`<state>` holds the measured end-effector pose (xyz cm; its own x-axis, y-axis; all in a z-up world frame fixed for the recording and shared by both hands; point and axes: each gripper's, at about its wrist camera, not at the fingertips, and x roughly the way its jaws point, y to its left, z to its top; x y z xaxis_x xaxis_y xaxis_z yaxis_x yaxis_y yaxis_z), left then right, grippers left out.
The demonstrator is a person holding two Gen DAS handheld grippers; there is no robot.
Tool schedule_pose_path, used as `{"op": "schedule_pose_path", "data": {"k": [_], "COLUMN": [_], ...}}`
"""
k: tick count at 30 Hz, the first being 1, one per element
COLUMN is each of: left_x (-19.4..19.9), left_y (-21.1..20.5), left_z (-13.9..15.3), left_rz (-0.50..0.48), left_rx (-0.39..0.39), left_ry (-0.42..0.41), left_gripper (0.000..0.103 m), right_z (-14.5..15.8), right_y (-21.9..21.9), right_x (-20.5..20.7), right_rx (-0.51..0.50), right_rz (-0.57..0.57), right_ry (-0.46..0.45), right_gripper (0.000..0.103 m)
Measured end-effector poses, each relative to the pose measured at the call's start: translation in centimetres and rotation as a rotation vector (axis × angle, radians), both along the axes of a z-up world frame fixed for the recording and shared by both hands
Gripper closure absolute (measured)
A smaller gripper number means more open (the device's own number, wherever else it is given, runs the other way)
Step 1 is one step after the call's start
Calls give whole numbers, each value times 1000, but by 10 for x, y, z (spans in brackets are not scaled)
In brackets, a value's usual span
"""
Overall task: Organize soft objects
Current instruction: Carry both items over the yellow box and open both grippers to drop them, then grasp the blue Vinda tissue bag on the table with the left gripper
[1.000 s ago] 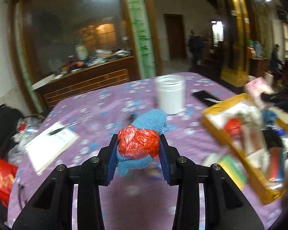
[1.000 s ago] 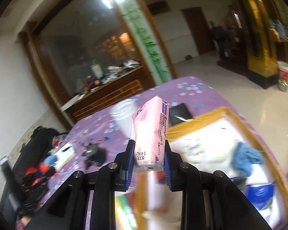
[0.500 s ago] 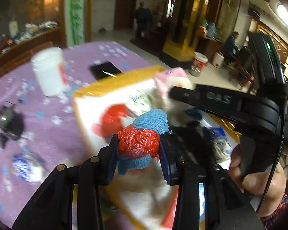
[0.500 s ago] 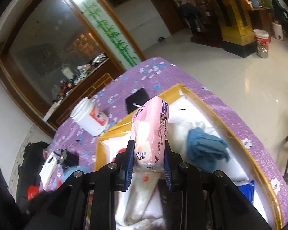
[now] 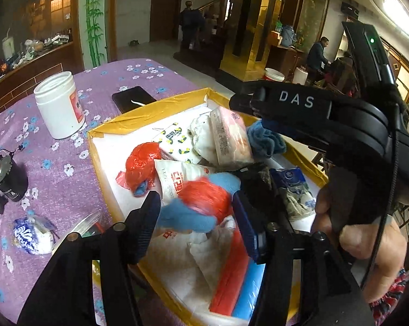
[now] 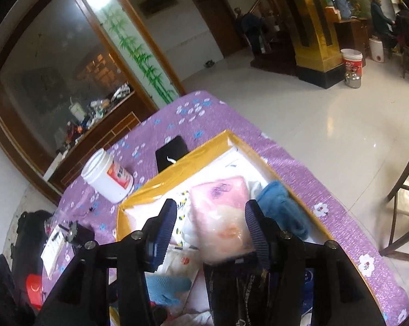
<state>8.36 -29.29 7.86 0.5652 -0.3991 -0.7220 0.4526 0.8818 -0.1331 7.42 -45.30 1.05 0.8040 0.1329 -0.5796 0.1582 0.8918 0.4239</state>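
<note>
Bench, purple floral cover. L to R in left wrist view: 1 small black motor, 1 blue-white wrapped packet, 1 white jar, 1 black phone, then 1 yellow-rimmed box packed w/ soft goods.

Box contents counted, left wrist view: 2 red bag bundles, 1 at box's left side, 1 wrapped w/ blue cloth, the red-and-blue bundle; 1 pink tissue pack; 1 blue towel; 1 blue-white pouch. Other white packs present, count uncertain.

Left tool: jaws have just been opening, now released. Red-and-blue bundle sits blurred between the fingers, over the box's near half; pads not seen pressing it; whether it rests on the pile cannot be told.

Right tool: jaws likewise just opened, released. Pink tissue pack lies in box between the fingers w/ gap to left finger; contact w/ right finger cannot be told. Blue towel just right of the pack. Right hand grips the tool's handle at right edge of left wrist view
</note>
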Motion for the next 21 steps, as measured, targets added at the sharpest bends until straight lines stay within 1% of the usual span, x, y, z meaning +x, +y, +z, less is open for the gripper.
{"op": "schedule_pose_path", "data": {"k": [7, 12, 16, 18, 21], "left_x": [-8, -5, 11, 24, 43], "left_y": [22, 59, 106, 135, 172], "left_z": [16, 18, 11, 2, -12], "left_rz": [4, 45, 137, 220, 311], "left_rx": [-12, 14, 27, 32, 5], "left_ry": [-18, -20, 5, 38, 97], "left_gripper": [49, 49, 49, 49, 49], "right_z": [13, 16, 18, 17, 16], "right_y": [-2, 3, 8, 9, 11], "right_x": [-13, -13, -14, -13, -13], "right_rx": [26, 21, 11, 9, 8], "right_rz": [-6, 17, 29, 36, 44], "right_ry": [-95, -110, -115, -114, -114], "right_gripper": [47, 47, 47, 47, 47]}}
